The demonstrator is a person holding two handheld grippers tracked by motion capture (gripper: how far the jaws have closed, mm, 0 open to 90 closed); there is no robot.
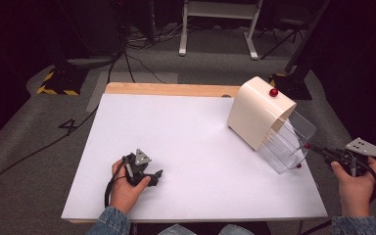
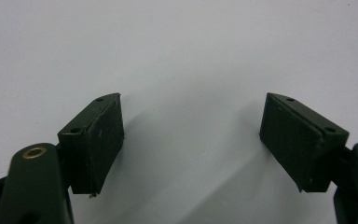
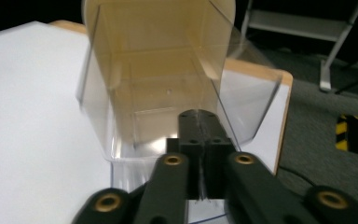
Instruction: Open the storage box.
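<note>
A cream box [image 1: 258, 108] with a red knob [image 1: 273, 92] on top stands at the table's right back. A clear plastic drawer [image 1: 288, 141] juts out of it toward the right front. My right gripper [image 1: 317, 151] is at the drawer's front end, shut on its clear front wall. In the right gripper view the jaws [image 3: 198, 116] are pressed together on the top edge of that wall, and the drawer [image 3: 121, 93] behind them looks empty, running back into the cream box [image 3: 158, 28]. My left gripper [image 1: 154, 175] rests low over the white table near the front, open [image 2: 192, 99], holding nothing.
The white tabletop [image 1: 191, 132] has a wooden strip [image 1: 171, 89] along its back edge. The drawer reaches close to the table's right edge. On the floor behind are cables [image 1: 137, 63], a black-and-yellow striped base [image 1: 58, 81] and white frame legs [image 1: 215, 29].
</note>
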